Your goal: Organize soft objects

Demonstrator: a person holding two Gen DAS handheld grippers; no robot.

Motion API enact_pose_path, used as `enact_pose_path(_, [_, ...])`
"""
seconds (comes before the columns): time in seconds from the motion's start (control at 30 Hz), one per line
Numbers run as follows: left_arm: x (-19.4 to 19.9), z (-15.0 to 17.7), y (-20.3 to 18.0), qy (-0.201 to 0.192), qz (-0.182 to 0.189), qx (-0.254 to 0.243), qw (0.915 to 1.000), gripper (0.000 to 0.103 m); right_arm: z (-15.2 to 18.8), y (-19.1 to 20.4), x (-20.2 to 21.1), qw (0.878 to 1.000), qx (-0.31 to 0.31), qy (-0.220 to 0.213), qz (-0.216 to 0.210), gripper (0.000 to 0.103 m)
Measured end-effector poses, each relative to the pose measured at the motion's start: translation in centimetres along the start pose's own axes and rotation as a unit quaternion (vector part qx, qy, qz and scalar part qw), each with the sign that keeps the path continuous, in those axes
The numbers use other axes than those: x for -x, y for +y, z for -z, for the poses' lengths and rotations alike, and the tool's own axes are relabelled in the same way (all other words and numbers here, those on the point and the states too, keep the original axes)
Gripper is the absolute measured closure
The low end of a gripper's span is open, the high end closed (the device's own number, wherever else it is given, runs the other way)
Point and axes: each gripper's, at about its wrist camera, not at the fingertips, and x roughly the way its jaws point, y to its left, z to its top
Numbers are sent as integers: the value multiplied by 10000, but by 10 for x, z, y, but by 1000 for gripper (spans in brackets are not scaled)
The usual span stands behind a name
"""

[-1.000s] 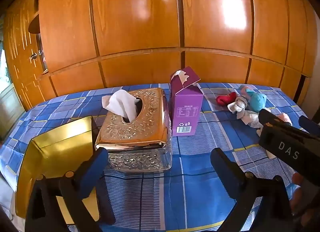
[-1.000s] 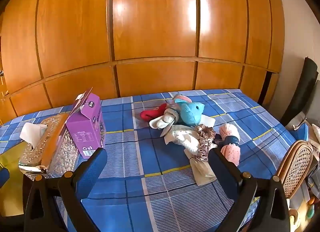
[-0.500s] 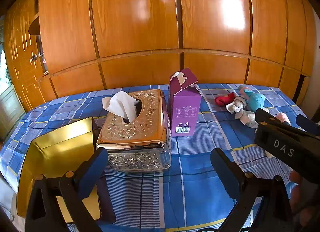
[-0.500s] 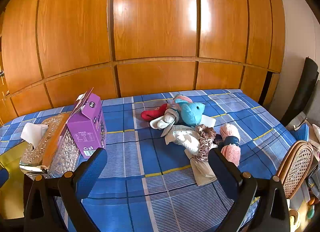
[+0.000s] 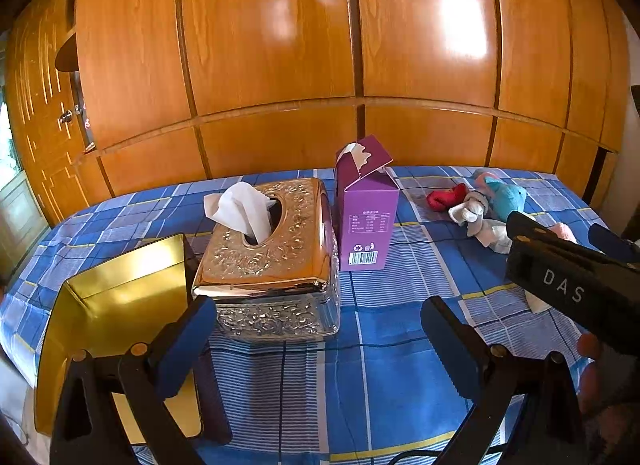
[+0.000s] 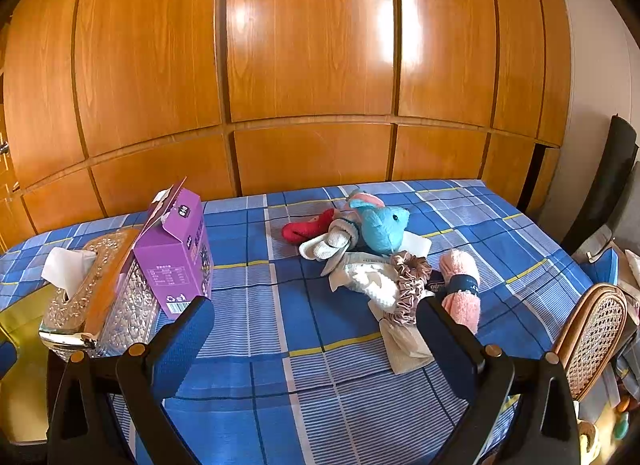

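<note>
A heap of soft things lies on the blue checked cloth: a blue plush toy (image 6: 382, 227), a red piece (image 6: 306, 227), white socks (image 6: 326, 245), a brown scrunchie (image 6: 408, 285) and a pink rolled towel (image 6: 462, 289). The same blue plush toy (image 5: 506, 199) shows at the right in the left wrist view. My right gripper (image 6: 316, 325) hangs open above the cloth, in front of the heap and touching nothing. Open too is my left gripper (image 5: 316, 329), near the gold tissue box (image 5: 268, 257). An open gold box (image 5: 116, 305) lies at the left.
A purple carton (image 5: 366, 221) stands beside the tissue box. Wooden wardrobe doors (image 6: 312, 65) back the table. A wicker chair back (image 6: 592, 333) stands at the right edge. The right gripper's black body (image 5: 572, 285) crosses the left wrist view.
Both grippers have drawn back and risen slightly, so the objects look a little farther off. Nothing was grasped or moved.
</note>
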Motion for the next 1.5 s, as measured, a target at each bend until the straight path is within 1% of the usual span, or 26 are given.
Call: enact_pose_path(1.5, [0,3,-3,35,85,30,10000,0,-1,-5,-1,10000,-17,20,21,1])
